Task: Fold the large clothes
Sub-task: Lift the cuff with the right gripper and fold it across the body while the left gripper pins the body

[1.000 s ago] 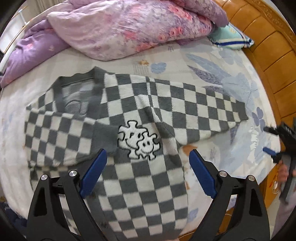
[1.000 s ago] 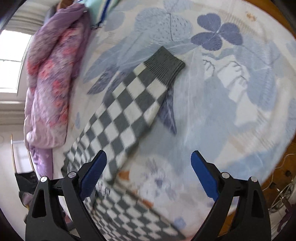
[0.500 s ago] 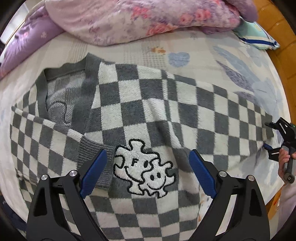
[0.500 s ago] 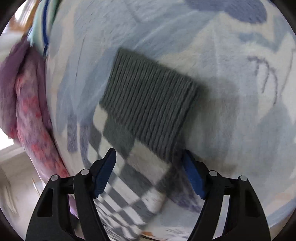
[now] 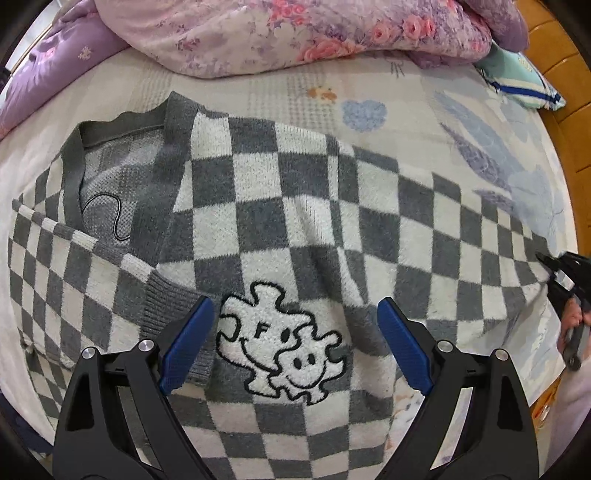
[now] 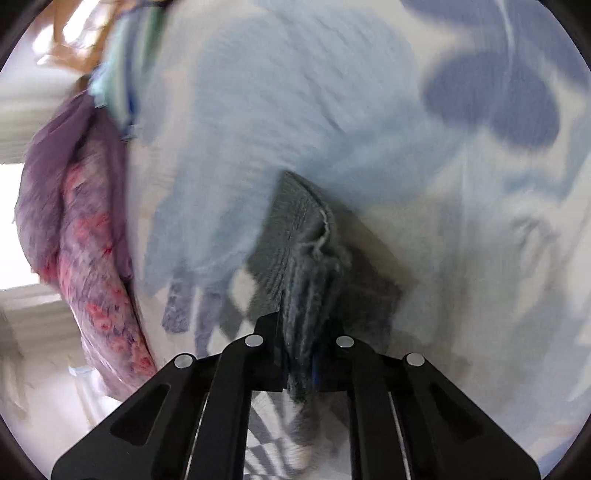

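Checkered cardigan [image 5: 280,206], grey and white, lies spread flat across the middle of the left wrist view, on a pale bed sheet [image 5: 369,88] printed with blue leaves. At the far left of that frame one sleeve is folded in over the body, its ribbed grey cuff [image 5: 166,306] ending just beside the left blue pad. The open V neckline [image 5: 110,177] sits in the upper left. Low in the centre is a white puzzle-piece patch [image 5: 280,343] with smiling faces, and the left gripper [image 5: 295,343] hangs over it with its blue fingers [image 5: 186,347] spread wide, the patch between them and nothing pinched. Along the top edge runs a pink and purple floral quilt [image 5: 295,33], with a striped pillow [image 5: 524,81] at the upper right. The other sleeve stretches to the right edge, where a hand [image 5: 574,321] holds the second tool at its end.

In the blurred right wrist view, the quilt fills the left side. At lower centre the right gripper [image 6: 299,354] is closing, its jaws nearly together on the bunched ribbed sleeve cuff [image 6: 295,236], which rises out from between them above the blue-printed sheet.
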Demonstrator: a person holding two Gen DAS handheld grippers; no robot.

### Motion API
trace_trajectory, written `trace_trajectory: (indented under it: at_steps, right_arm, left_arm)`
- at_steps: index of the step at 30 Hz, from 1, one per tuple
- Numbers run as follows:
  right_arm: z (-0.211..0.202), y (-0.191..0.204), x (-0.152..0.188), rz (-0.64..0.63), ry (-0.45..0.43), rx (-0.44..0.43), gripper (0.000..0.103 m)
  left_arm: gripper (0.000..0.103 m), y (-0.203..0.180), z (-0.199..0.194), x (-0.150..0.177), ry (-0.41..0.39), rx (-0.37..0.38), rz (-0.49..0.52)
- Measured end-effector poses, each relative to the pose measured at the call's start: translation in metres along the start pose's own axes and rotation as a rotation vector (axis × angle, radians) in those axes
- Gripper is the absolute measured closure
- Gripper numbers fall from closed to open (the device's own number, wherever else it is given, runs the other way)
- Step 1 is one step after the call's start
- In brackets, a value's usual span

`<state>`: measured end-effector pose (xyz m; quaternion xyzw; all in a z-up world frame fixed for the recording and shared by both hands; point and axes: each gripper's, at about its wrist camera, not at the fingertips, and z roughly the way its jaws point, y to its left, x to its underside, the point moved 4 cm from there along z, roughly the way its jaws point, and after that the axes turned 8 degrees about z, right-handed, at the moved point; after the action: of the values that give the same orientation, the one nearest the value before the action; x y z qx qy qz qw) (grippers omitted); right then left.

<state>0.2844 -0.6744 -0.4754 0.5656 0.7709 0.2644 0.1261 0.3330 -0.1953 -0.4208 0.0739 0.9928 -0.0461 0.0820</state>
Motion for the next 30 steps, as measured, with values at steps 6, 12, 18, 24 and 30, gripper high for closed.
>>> trace_trajectory:
  at_steps: [6,12,18,24,30]
  right_arm:
    - [-0.045,0.033,0.0,-0.099,-0.05,-0.016,0.096]
    - [-0.06,0.066,0.01,-0.182,-0.074,-0.069,0.096]
    - [-0.093,0.134,0.052,-0.374,-0.094,-0.168,0.096]
    - [-0.125,0.209,0.116,-0.532,-0.035,-0.321,0.096]
    - [-0.14,0.278,0.208,-0.663,0.118,-0.454,0.096]
  left_arm:
    - [0.067,-0.005,0.018,-0.016,0.03,0.109,-0.026]
    - [0.095,-0.02,0.071,-0.016,0.121,0.202,-0.019]
    - [0.096,-0.025,0.094,-0.009,0.096,0.163,-0.014]
    - [0.095,-0.024,0.093,0.001,0.057,0.142,-0.037]
    - [0.094,-0.03,0.093,0.01,0.037,0.109,-0.047]
